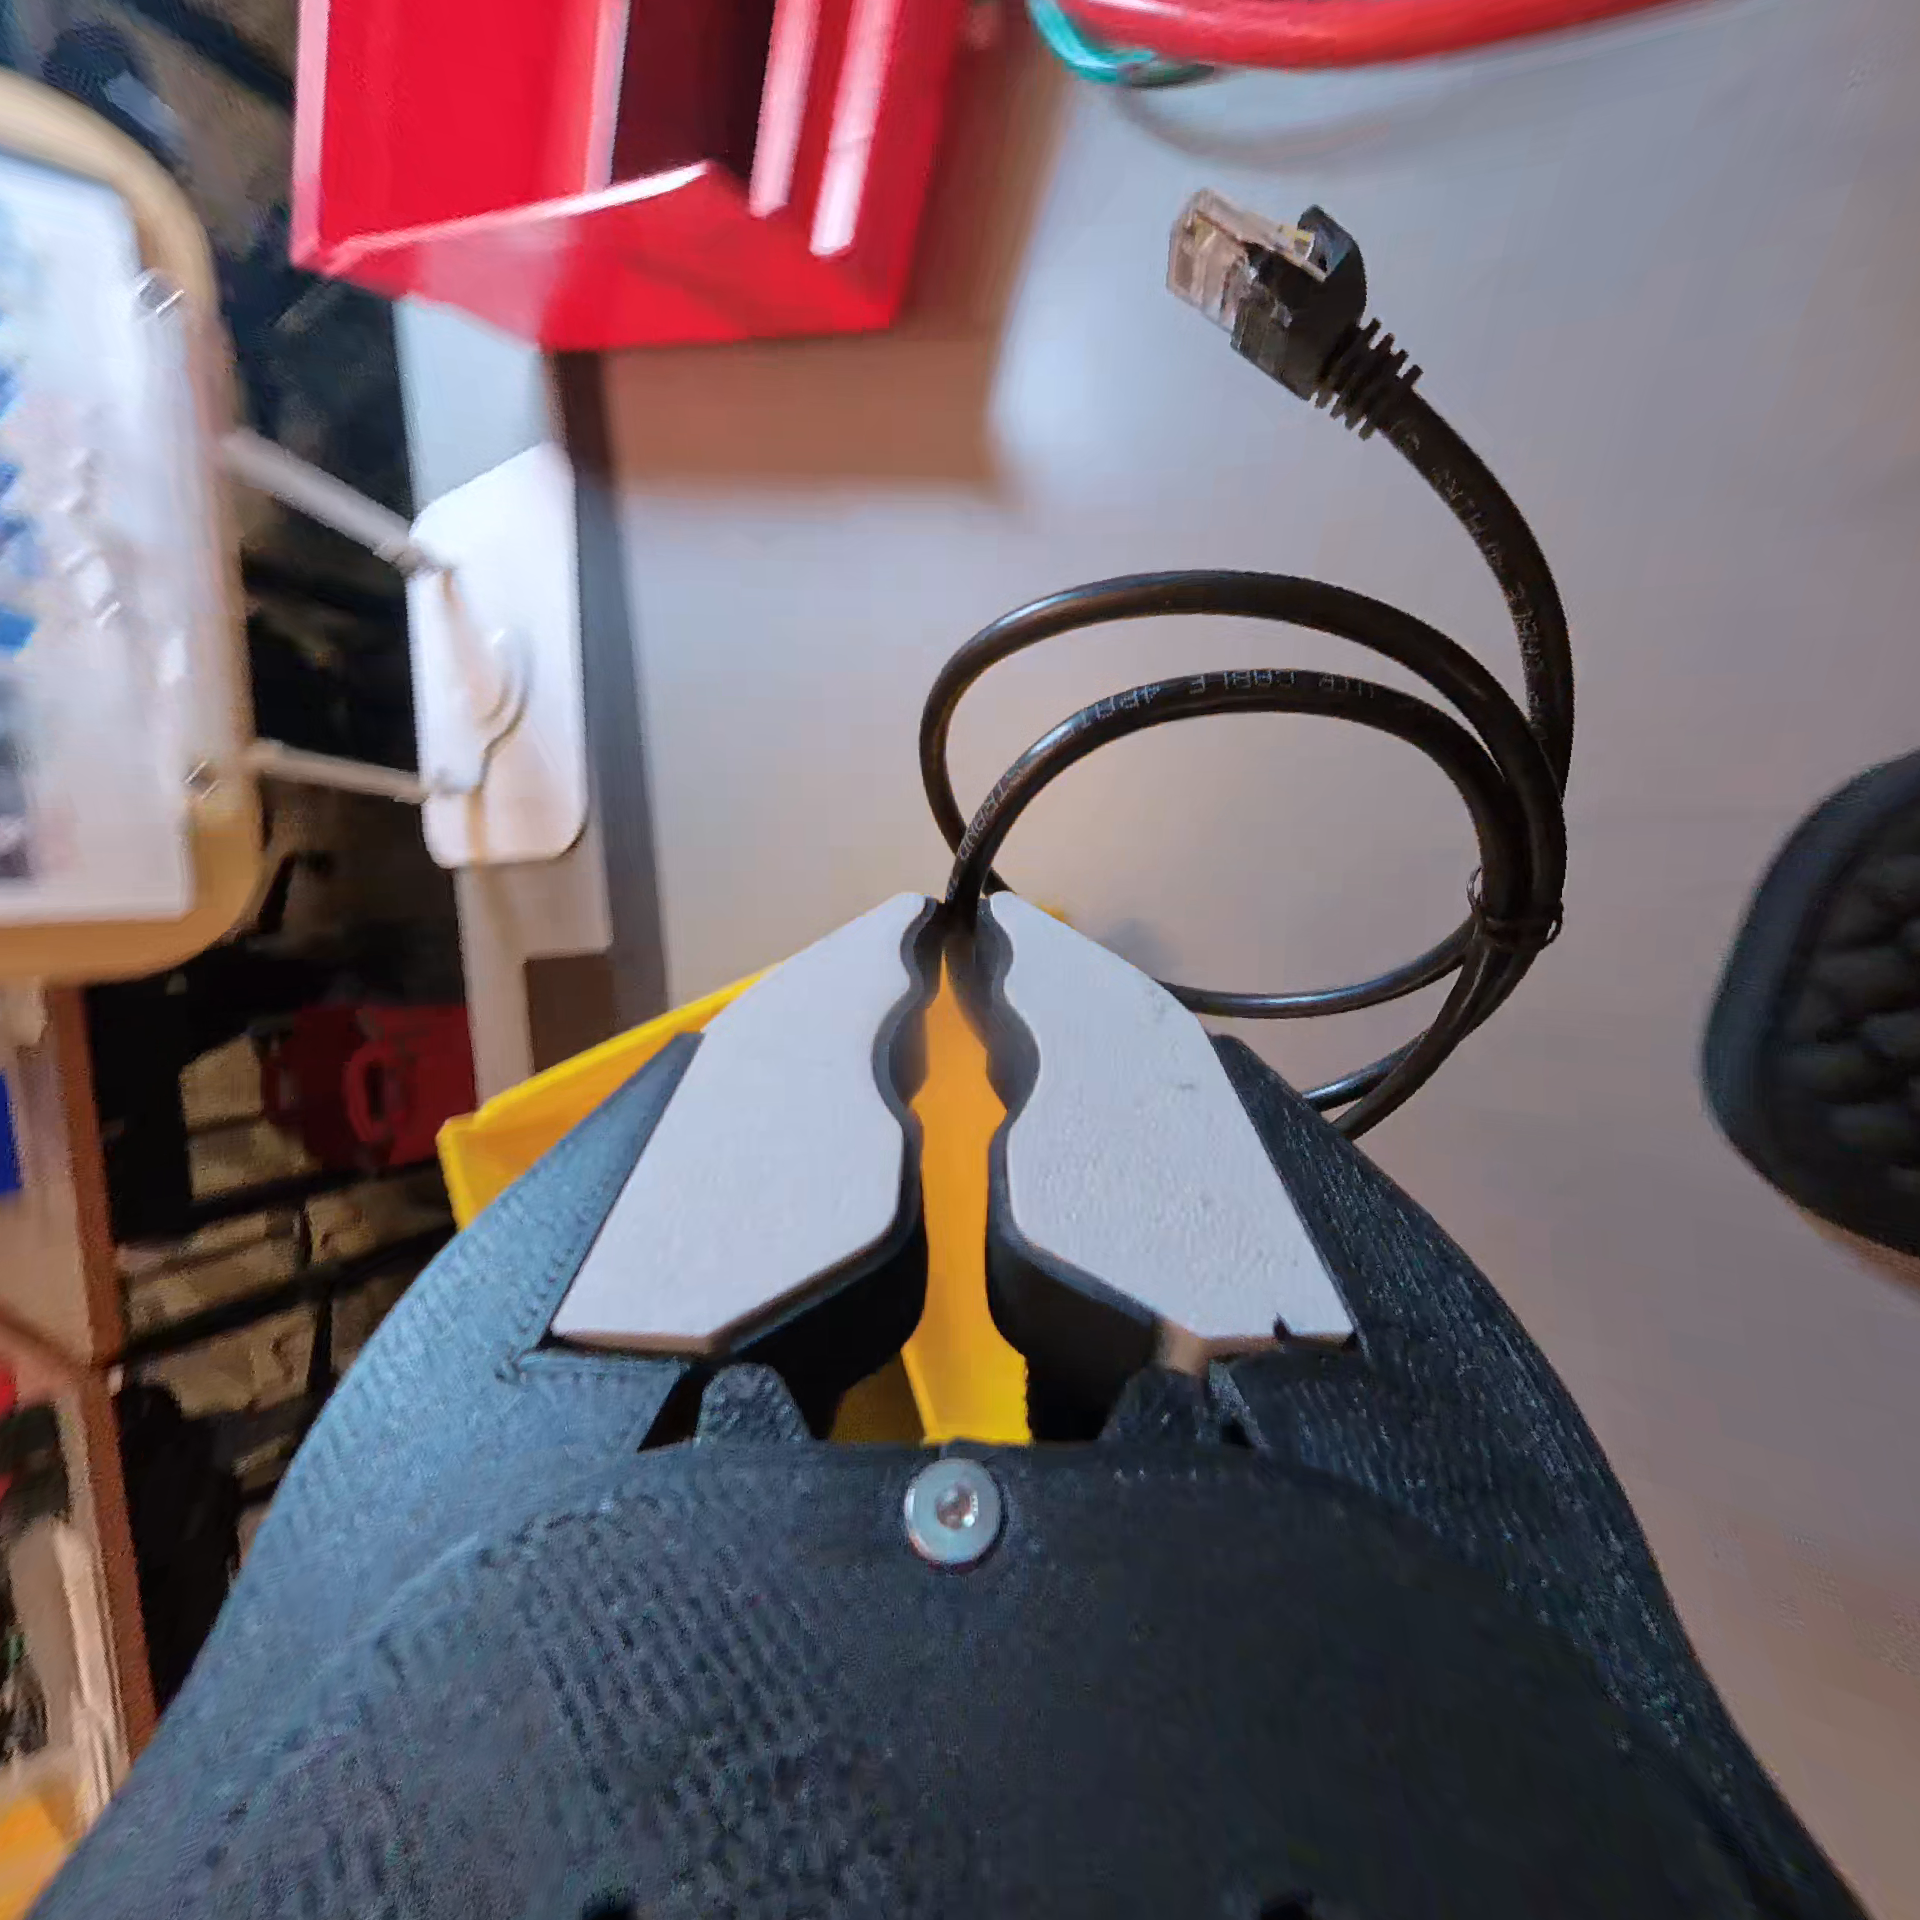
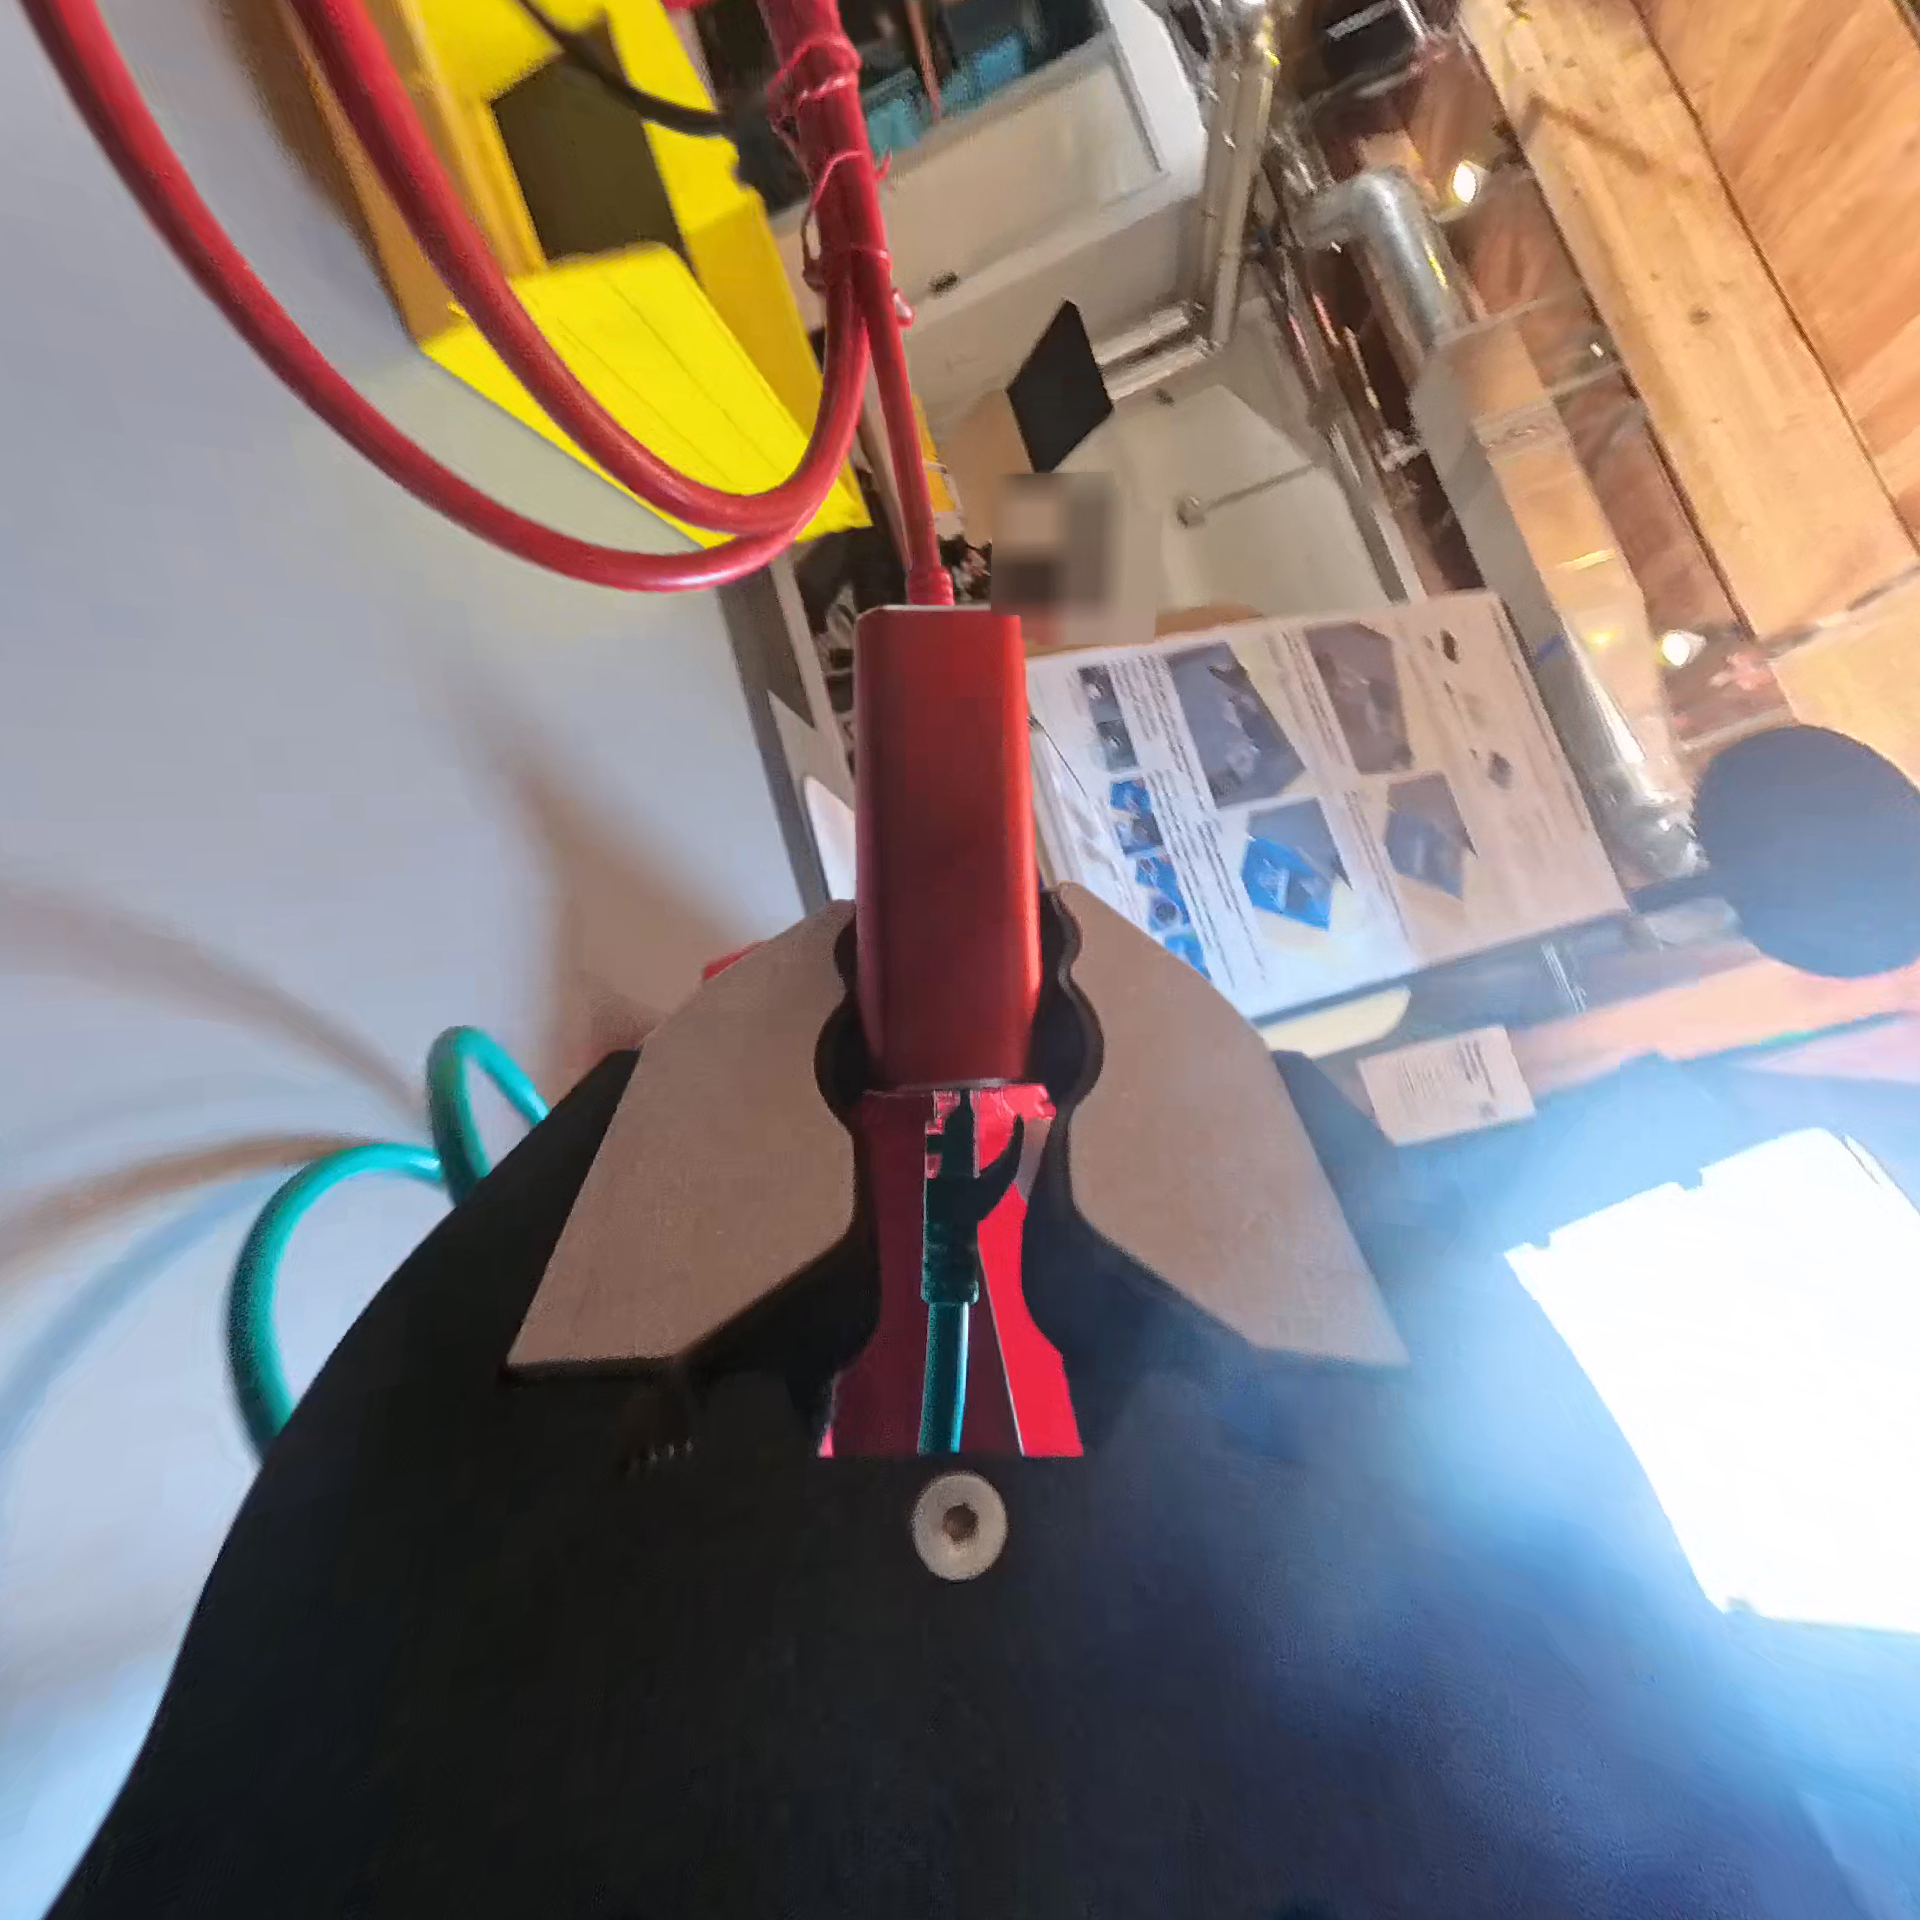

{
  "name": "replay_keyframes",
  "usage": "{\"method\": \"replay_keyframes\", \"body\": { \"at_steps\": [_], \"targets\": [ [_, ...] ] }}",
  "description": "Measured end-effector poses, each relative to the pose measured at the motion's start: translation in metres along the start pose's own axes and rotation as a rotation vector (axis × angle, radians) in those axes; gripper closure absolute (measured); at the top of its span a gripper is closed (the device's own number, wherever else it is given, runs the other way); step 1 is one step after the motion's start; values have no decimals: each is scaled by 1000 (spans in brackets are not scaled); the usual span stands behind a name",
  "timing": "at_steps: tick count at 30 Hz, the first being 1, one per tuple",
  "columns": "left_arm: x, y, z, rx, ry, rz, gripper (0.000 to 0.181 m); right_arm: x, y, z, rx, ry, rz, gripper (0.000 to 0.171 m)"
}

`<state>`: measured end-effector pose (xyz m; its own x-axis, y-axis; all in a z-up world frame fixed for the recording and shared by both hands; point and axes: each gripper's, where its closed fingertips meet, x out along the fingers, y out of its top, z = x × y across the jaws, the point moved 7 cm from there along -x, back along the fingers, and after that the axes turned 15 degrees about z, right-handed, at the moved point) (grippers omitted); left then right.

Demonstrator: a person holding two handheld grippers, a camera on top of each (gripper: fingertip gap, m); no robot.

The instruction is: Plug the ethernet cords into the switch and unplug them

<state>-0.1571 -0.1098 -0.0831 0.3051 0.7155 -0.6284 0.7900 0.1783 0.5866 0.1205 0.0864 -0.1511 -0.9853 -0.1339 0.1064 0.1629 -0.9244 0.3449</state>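
My left gripper (image 1: 961,912) is shut on a black ethernet cord (image 1: 1496,727), pinching it at the fingertips. The cord coils to the right, tied in a loop, and its clear plug (image 1: 1236,275) points up-left, free in the air. My right gripper (image 2: 951,920) is shut on the red box-shaped switch (image 2: 945,810), which sticks out forward between the fingers. A red cord (image 2: 582,488) runs into the switch's far end. A green cord (image 2: 940,1340) is plugged into its near end, between the fingers, and loops out to the left (image 2: 343,1164).
A red bin (image 1: 582,239) sits ahead-left above the white table (image 1: 1351,499), and a yellow bin (image 1: 520,1122) lies under the left gripper. Red and green cords (image 1: 1299,31) cross the top. Another yellow bin (image 2: 644,353), a picture board (image 2: 1320,790) and shelving (image 1: 125,540) stand around. Tip to tip, the grippers are about 25 cm apart.
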Motion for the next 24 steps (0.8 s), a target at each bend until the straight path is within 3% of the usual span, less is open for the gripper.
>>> {"method": "replay_keyframes", "body": {
  "at_steps": [1,7,10,13,15,19,24],
  "targets": [
    [11,5,12,24,-45,15,176,-5,-6,6,13,-29,-11,139],
    [67,43,70,58,-172,198,174,-13,-20,16,80,-112,-31,141],
    [71,52,74,-135,-67,263,155,-10,-20,11,54,-94,-51,141],
    [64,40,75,-410,54,325,159,-8,-22,9,51,-84,-63,141],
    [69,20,82,-614,168,272,165,-6,-23,9,53,-83,-66,141],
    [102,1,115,-927,165,239,156,-5,-22,10,56,-92,-63,141],
    [145,-2,124,-983,209,125,143,-8,-24,11,64,-107,-67,141]
  ]
}}
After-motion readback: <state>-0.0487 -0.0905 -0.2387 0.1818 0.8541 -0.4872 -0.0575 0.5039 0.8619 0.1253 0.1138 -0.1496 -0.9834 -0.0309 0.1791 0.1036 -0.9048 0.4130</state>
